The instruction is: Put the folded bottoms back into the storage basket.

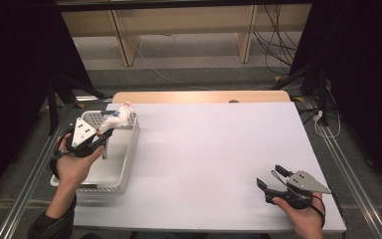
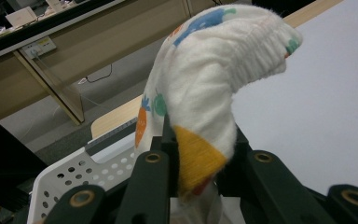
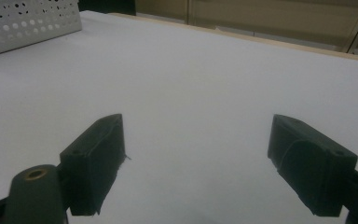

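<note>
No brand, label or readable writing is visible anywhere; the sock [image 2: 214, 79] carries only printed pictures: a blue shape near its top, an orange carrot with green leaves on its side, and small green and red marks by the cuff.

The sock is white knitted cloth, soft and a little fuzzy, with a ribbed cuff and one yellow-orange patch low down, between the jaws. The left gripper [image 1: 104, 133] is closed on it, jaws narrow, pinching the cloth near that patch. In the left gripper view the sock rises from the jaws and bends over at the top, so the ribbed end points to the right of that view; its long axis goes up and then curves sideways. In the high view the sock [image 1: 118, 115] sticks out beyond the jaws, pointing away from the person and a little to the right, above the far end of the basket [image 1: 129, 154].

The basket is white plastic, rectangular, with walls full of small round holes. It stands at the left edge of the table [image 1: 214, 159], which has a smooth, matte white top.

The right gripper [image 1: 272, 180] is held low over the near right part of the table, jaws wide apart with nothing between them. Its pads [image 3: 98, 158] are black and blocky.
</note>
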The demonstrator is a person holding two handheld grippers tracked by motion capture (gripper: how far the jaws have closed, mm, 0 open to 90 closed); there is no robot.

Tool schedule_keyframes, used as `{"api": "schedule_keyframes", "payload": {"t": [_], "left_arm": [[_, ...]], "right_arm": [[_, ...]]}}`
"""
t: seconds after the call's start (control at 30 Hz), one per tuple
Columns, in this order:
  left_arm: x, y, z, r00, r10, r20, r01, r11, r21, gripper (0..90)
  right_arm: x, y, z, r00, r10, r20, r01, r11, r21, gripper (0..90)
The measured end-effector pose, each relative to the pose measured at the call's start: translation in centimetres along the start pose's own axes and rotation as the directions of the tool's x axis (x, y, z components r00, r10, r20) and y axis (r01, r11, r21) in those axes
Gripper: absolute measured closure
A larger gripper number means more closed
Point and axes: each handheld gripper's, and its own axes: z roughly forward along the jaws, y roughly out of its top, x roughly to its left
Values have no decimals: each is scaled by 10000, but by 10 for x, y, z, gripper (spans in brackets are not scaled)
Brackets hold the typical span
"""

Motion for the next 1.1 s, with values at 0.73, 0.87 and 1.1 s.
{"api": "schedule_keyframes", "payload": {"t": [0.73,0.87,1.1], "left_arm": [[11,-15,1,9999,6,-140,1,9988,497,765],[13,-17,0,9998,14,-177,-4,9984,561,766],[15,-21,-1,9998,-4,-215,17,9982,602,766]], "right_arm": [[0,0,0,10000,31,20,-31,10000,0,195],[0,0,0,10000,25,23,-25,10000,-11,195],[0,0,0,10000,22,24,-22,10000,5,196]]}}
